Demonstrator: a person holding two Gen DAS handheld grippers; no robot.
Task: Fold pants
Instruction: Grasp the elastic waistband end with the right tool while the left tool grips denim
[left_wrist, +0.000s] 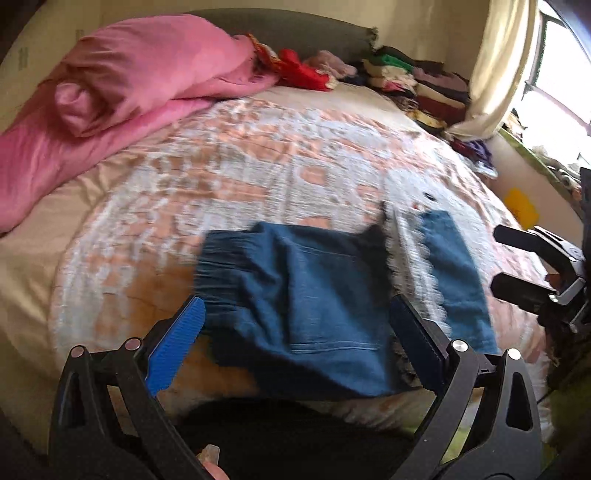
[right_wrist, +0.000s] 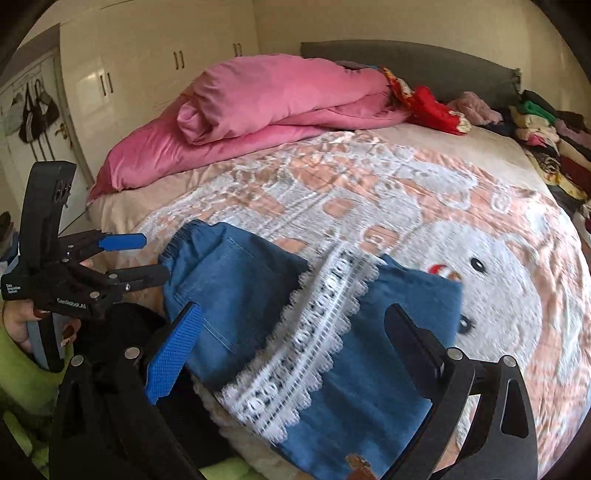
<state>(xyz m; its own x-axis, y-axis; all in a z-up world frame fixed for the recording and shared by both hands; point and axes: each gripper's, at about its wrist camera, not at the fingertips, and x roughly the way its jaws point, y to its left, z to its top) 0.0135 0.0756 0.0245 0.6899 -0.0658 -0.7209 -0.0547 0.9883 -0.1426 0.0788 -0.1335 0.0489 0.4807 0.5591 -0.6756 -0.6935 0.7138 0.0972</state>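
Left wrist view: my left claw (left_wrist: 295, 332) stands wide open, nothing between its blue pads (left_wrist: 175, 347), hovering over the blue denim pants (left_wrist: 306, 295). The pants lie near the front edge of the bed (left_wrist: 92, 236), on the pink-and-white bedspread (left_wrist: 258, 162). The elastic waistband (left_wrist: 218, 258) points toward the left edge of the bed. A white lace strip (left_wrist: 410, 258) runs across the denim. My right claw (left_wrist: 502, 258) shows at the right, also spread open and empty. A pink duvet (left_wrist: 122, 85) sits at the head end, well apart from the work.

Right wrist view: my right claw (right_wrist: 295, 350) is open and grips nothing, poised above the pants (right_wrist: 240, 280) and the lace strip (right_wrist: 306, 332). The left claw (right_wrist: 147, 258) appears at the left, open, just beside the waistband (right_wrist: 177, 240).

Judgement: the denim looks soft, light and limp; it should drape, not hold shape. The lace looks delicate and liable to snag. I would pinch the waistband corners or the leg hems, keeping off the lace.
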